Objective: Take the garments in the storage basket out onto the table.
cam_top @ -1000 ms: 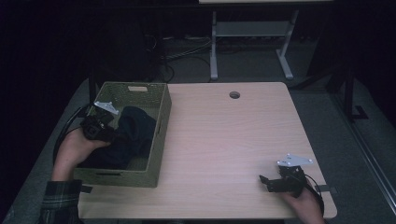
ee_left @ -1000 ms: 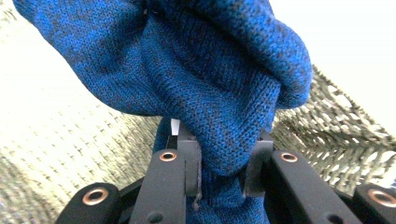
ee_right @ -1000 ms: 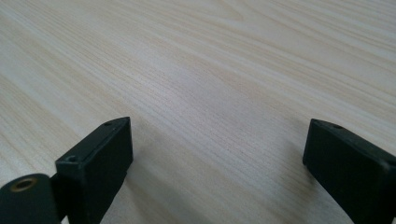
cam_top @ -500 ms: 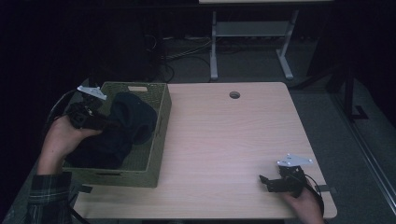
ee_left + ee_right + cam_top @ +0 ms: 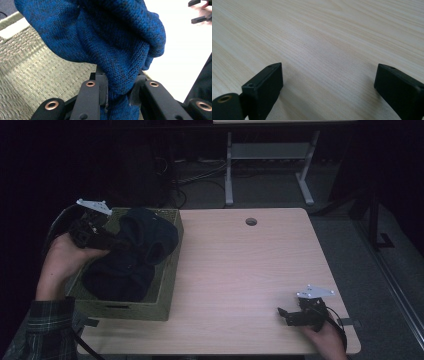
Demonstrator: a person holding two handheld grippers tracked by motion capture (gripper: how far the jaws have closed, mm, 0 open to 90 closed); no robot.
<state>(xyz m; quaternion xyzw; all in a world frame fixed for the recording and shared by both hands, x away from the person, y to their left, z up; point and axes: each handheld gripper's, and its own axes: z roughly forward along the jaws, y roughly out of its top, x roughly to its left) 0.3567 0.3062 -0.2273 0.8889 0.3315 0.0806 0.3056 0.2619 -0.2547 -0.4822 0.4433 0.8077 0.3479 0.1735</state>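
one dark blue knitted garment (image 5: 135, 255), one woven basket (image 5: 167, 285), one wooden table (image 5: 240, 270) with one round hole (image 5: 251, 221), two handheld grippers, left (image 5: 117, 242) and right (image 5: 282, 314), and one metal stand (image 5: 265, 165) behind.

Left gripper (image 5: 117, 241) clamped on dark knit garment (image 5: 135, 252), partly raised from woven basket (image 5: 167, 270) at tabletop's (image 5: 240, 270) left edge. Right gripper (image 5: 285, 315) resting near front right corner.

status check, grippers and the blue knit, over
Left gripper shut on blue knit, partly lifted from basket. Right gripper open, resting on table. Nothing in the way.
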